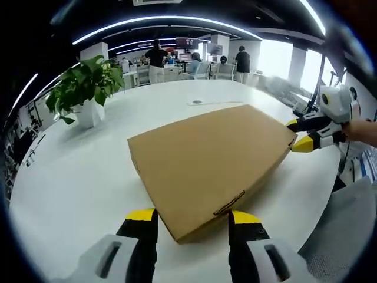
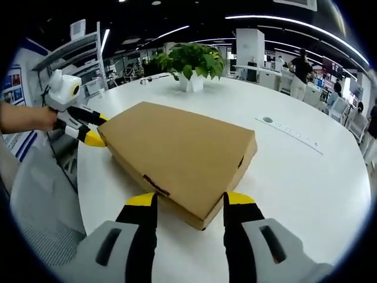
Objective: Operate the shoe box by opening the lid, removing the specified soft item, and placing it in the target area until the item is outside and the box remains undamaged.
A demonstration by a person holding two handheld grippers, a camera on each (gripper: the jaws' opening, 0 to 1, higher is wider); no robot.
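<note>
Two yellow-tipped grippers, left gripper [image 1: 192,219] and right gripper [image 2: 188,203], spread their jaws around opposite near corners of the closed flat brown cardboard shoe box [image 1: 209,158] on the white round table [image 1: 76,177], apparently steadying it before lifting the lid.

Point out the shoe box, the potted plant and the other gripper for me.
shoe box [image 1: 206,165]: left gripper view, middle of its closed brown lid.
potted plant [image 2: 191,59]: right gripper view, its green leaves.
right gripper [image 1: 293,134]: left gripper view, between its yellow tips at the box's far corner.

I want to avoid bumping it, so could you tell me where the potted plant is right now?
The potted plant stands on the white table beyond the closed cardboard shoe box, upper left in the left gripper view and top centre in the right gripper view.
</note>
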